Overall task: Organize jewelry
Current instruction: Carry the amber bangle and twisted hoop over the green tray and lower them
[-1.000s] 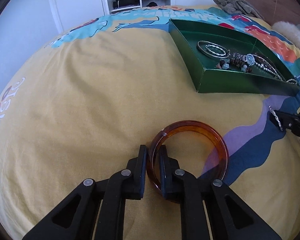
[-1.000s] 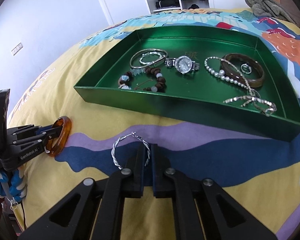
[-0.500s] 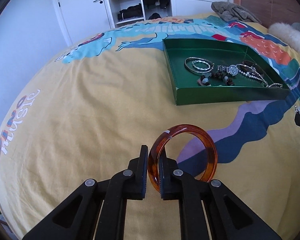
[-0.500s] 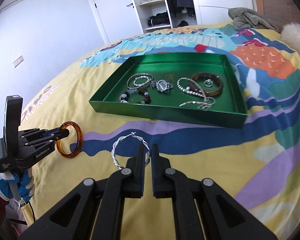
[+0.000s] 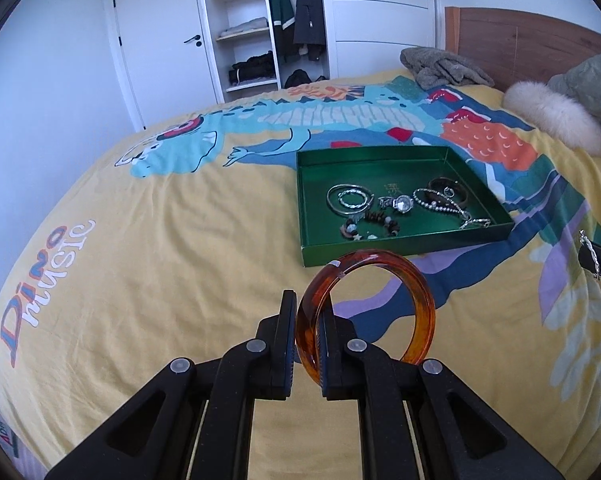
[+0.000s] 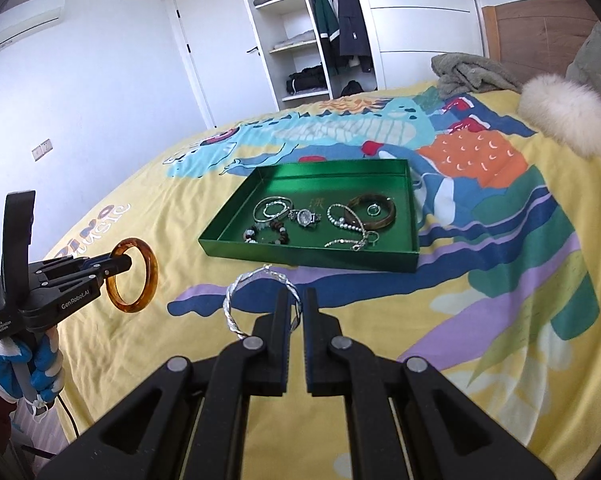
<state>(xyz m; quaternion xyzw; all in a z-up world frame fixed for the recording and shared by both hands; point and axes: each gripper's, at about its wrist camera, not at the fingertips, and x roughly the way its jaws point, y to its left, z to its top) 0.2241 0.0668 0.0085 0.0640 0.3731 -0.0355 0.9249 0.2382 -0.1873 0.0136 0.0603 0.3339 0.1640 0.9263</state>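
Note:
My left gripper [image 5: 307,312] is shut on an amber bangle [image 5: 420,312] and holds it upright in the air above the bed. It also shows in the right wrist view [image 6: 120,262] with the bangle [image 6: 153,276]. My right gripper [image 6: 296,304] is shut on a twisted silver bangle [image 6: 236,292], held in the air. A green tray [image 5: 404,248], also in the right wrist view [image 6: 300,256], lies ahead on the bed with several bracelets and a watch [image 5: 402,203] inside.
The bed has a yellow dinosaur-print cover [image 5: 180,240]. A grey garment [image 5: 444,66], a fur cushion [image 5: 556,120] and a wooden headboard [image 5: 520,40] are at the far right. An open wardrobe [image 5: 260,32] and a door stand behind.
Both grippers have risen and pulled back from the bed with their bangles, so the tray looks farther and smaller. Both stay shut on their bangles.

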